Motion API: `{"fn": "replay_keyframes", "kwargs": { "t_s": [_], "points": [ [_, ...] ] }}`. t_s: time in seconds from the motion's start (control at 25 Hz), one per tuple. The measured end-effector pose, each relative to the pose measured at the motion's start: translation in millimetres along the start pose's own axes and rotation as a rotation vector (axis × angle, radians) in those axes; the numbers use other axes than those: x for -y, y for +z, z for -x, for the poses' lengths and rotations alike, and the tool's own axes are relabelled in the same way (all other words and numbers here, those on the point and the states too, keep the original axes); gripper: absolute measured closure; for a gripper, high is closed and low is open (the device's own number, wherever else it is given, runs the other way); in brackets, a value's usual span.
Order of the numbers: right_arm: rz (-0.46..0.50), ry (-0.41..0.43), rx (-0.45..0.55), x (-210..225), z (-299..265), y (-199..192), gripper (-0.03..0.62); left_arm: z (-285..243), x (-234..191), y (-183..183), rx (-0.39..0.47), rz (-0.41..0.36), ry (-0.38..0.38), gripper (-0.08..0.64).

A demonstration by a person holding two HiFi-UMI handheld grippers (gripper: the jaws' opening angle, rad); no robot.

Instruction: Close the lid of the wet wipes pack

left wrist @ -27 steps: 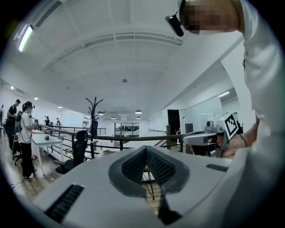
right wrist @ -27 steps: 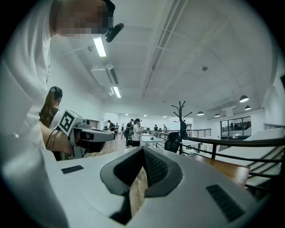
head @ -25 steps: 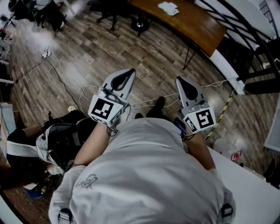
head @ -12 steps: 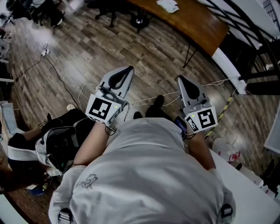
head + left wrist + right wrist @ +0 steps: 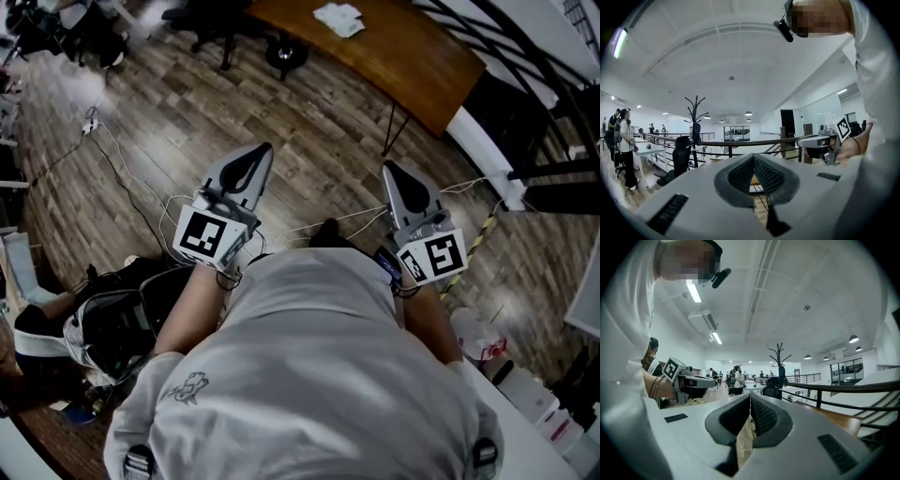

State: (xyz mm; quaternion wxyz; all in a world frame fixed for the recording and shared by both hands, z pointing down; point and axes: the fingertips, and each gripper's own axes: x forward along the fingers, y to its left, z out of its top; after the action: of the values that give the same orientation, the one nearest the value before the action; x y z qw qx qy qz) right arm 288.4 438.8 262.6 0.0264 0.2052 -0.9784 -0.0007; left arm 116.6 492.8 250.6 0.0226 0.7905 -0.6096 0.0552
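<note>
No wet wipes pack can be told for sure in any view. In the head view my left gripper point(image 5: 262, 150) and right gripper point(image 5: 387, 169) are held out level over the wooden floor, side by side and apart, in front of the person's white shirt. Both are shut with nothing between the fingers. In the left gripper view the left gripper point(image 5: 753, 155) has its tips touching, and the right gripper point(image 5: 820, 140) shows at the right. In the right gripper view the right gripper point(image 5: 750, 396) is likewise shut, with the left gripper point(image 5: 691, 379) at the left.
A brown desk point(image 5: 403, 56) with a white cloth point(image 5: 337, 19) stands ahead. Cables point(image 5: 122, 164) run over the floor. A black bag point(image 5: 117, 328) lies at the left. A white table point(image 5: 525, 422) at lower right carries a soft pack point(image 5: 478, 339) and boxes point(image 5: 542, 401). A railing point(image 5: 740, 143) and a coat rack point(image 5: 695, 117) stand farther off.
Both grippers have moved across the room together, still shut and level. The floor has slid under them, and more of the white table with its boxes has come into view at lower right.
</note>
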Motion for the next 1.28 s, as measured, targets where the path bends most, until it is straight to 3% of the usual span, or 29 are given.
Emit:
{"fn": "replay_keyframes", "kwargs": {
  "t_s": [0.32,0.96,1.28],
  "points": [
    [0.019,0.046,-0.001,66,-15,16,0.558,-53,-10,18,0.016,-0.002,0.035,0.548],
    [0.026,0.030,0.008,108,-55,29,0.558,-118,-46,35,0.069,0.023,-0.003,0.548],
    [0.019,0.010,0.014,122,-84,27,0.558,-137,-73,34,0.076,-0.004,-0.020,0.548]
  ]
}}
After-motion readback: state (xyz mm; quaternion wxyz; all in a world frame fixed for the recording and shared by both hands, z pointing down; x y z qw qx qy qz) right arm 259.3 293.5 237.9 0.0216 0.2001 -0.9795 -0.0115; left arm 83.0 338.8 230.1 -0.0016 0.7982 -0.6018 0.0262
